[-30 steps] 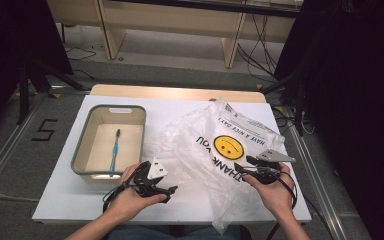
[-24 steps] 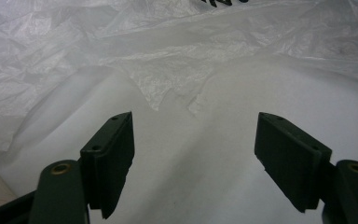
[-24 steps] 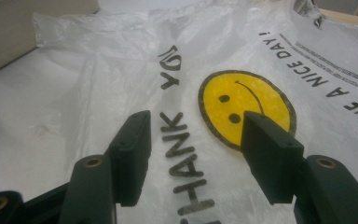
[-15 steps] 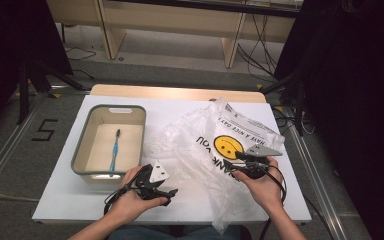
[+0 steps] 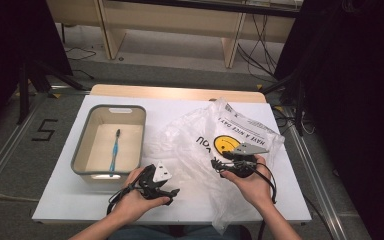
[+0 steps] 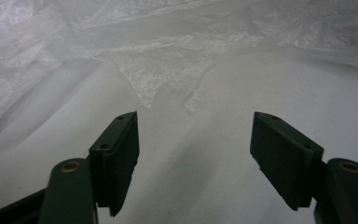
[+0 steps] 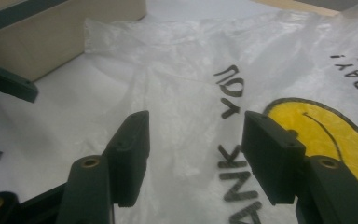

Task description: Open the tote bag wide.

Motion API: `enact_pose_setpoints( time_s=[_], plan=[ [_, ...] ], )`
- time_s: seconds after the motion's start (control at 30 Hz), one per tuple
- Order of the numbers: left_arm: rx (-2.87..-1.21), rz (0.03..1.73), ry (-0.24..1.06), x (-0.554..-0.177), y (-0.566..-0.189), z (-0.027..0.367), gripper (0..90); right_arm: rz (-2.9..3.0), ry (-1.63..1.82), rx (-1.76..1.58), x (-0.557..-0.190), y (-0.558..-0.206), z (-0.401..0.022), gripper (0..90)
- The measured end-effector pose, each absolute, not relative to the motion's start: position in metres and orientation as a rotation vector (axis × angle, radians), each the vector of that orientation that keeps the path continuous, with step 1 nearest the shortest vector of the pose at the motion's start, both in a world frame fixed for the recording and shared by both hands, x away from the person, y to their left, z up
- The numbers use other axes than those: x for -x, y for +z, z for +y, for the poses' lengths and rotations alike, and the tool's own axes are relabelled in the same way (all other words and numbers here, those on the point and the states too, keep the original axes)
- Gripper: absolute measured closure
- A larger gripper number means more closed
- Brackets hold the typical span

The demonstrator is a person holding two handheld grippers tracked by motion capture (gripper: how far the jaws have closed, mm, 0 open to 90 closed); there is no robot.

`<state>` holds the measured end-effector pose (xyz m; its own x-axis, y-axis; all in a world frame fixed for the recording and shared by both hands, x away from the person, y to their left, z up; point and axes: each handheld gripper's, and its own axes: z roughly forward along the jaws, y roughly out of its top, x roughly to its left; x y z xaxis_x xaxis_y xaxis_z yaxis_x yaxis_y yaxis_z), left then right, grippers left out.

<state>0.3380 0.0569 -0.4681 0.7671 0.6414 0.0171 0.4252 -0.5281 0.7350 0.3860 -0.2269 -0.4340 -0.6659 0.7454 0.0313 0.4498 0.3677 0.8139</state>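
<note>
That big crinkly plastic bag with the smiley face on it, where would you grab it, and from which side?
Probably at the loose crumpled edge of the plastic bag nearest the person, coming in low from that side. There the film lies in raised wrinkles that open jaws could pinch, while the printed middle looks flatter. The left gripper already faces a torn-looking edge with nothing between its jaws.
</note>
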Motion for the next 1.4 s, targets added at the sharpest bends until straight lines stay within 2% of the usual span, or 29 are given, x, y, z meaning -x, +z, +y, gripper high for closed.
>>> enact_pose_setpoints(
  time_s=[0.3, 0.53, 0.63, 0.97, 1.13, 1.4],
  plan=[
    [-2.197, 0.788, 0.371, -0.347, -0.47, 0.046, 48.3, 2.429, 1.147, -0.988, -0.394, -0.443, -0.201, 39.6],
    [-2.195, 0.773, 0.432, -0.362, -0.472, 0.033, 62.0, 2.524, 1.037, -0.964, -0.406, -0.457, -0.185, 40.6],
    [-2.2, 0.773, 0.447, -0.368, -0.476, 0.029, 66.0, 2.545, 0.996, -0.976, -0.409, -0.461, -0.183, 46.2],
    [-2.24, 0.766, 0.403, -0.378, -0.485, 0.016, 76.5, 2.604, 0.925, -1.035, -0.414, -0.47, -0.183, 77.5],
    [-2.223, 0.787, 0.401, -0.382, -0.488, 0.014, 81.3, 2.582, 0.937, -1.053, -0.414, -0.468, -0.185, 89.6],
    [-2.227, 0.811, 0.379, -0.386, -0.491, 0.012, 84.1, 2.478, 1.005, -1.071, -0.412, -0.453, -0.191, 90.0]
  ],
)
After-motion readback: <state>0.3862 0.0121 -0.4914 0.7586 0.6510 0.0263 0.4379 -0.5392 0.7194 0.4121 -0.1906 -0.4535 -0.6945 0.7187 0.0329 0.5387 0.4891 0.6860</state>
